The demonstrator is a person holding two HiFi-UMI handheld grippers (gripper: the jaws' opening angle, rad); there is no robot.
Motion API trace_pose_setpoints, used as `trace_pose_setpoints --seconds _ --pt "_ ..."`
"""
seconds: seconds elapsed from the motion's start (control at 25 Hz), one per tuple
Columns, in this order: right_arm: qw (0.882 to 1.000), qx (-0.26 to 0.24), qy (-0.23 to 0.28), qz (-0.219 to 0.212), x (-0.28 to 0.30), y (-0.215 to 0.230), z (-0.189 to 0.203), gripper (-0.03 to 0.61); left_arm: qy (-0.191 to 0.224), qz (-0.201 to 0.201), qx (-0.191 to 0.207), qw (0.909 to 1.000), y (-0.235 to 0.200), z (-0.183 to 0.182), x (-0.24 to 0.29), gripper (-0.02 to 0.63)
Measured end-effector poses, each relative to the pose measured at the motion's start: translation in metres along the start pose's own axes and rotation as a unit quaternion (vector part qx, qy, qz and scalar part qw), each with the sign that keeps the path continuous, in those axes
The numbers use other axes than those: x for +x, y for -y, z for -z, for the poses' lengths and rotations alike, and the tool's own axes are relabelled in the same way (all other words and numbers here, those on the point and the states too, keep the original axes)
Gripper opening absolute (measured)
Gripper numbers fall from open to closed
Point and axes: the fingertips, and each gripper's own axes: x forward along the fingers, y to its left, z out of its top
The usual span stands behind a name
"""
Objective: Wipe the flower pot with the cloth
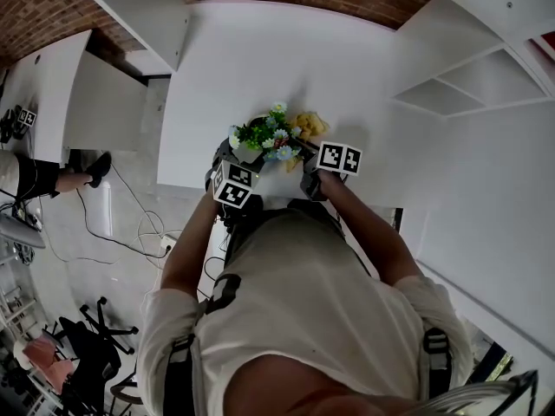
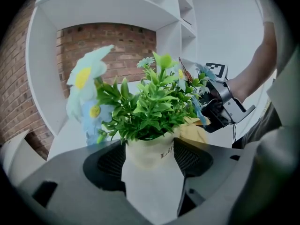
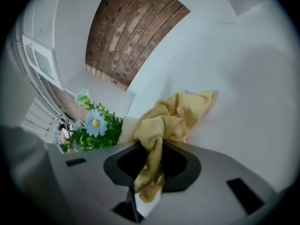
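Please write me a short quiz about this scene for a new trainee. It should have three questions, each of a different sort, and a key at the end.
1. True or false: the right hand-held gripper is empty.
2. What stands between the jaws of the left hand-held gripper? A the cloth; B the flower pot; C nothing.
3. In one word: what colour is the cloth?

Key: 1 false, its jaws are clamped on the cloth; 2 B; 3 yellow.
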Motion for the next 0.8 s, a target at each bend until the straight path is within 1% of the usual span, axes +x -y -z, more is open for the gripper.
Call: trace_pose_setpoints --seconds 0.16,0.24,0.28,0.4,0.52,0.56,0.6,0.64,0.72,0.76,0.8 --pt "0.999 -0.027 -0.019 0.004 -0.006 0.004 0.001 0.091 -0.001 0.002 -0.003 1.0000 0.000 0.002 0.001 0.319" --pt "0.999 -0.033 -0.014 0.010 -0.016 0.006 -0.008 0.091 -0.004 0.002 -0.008 1.0000 -0.001 0.002 0.001 0.319" --pt "0.999 -0.043 -0.008 0.016 -0.024 0.006 -0.016 0.091 -0.004 0.001 -0.010 0.9999 -0.002 0.003 0.000 0.319" --pt "0.993 -0.110 0.004 0.041 -0.051 0.003 -0.042 0.091 -0.003 -0.006 -0.016 0.9998 -0.009 0.005 -0.006 0.319" --pt "0.981 -0.183 0.014 0.069 -0.078 -0.003 -0.070 0.094 0.003 -0.020 -0.030 0.9993 -0.020 0.006 -0.019 0.319" --pt "0.973 -0.215 0.018 0.082 -0.086 -0.005 -0.079 0.094 0.006 -0.027 -0.033 0.9991 -0.025 0.007 -0.025 0.319" --pt "0.961 -0.255 0.018 0.101 -0.092 -0.007 -0.086 0.094 0.009 -0.035 -0.035 0.9987 -0.031 0.009 -0.032 0.319" --pt "0.944 -0.303 0.014 0.127 -0.097 -0.007 -0.091 0.097 0.013 -0.044 -0.035 0.9984 -0.037 0.010 -0.039 0.319" --pt "0.899 -0.402 -0.010 0.171 -0.097 -0.002 -0.089 0.098 0.023 -0.057 -0.041 0.9973 -0.047 0.009 -0.055 0.319" --pt "0.882 -0.436 -0.028 0.180 -0.092 0.003 -0.082 0.102 0.027 -0.059 -0.047 0.9968 -0.050 0.006 -0.064 0.319" --pt "0.872 -0.453 -0.051 0.181 -0.084 0.011 -0.072 0.117 0.031 -0.056 -0.054 0.9965 -0.050 0.003 -0.072 0.318"
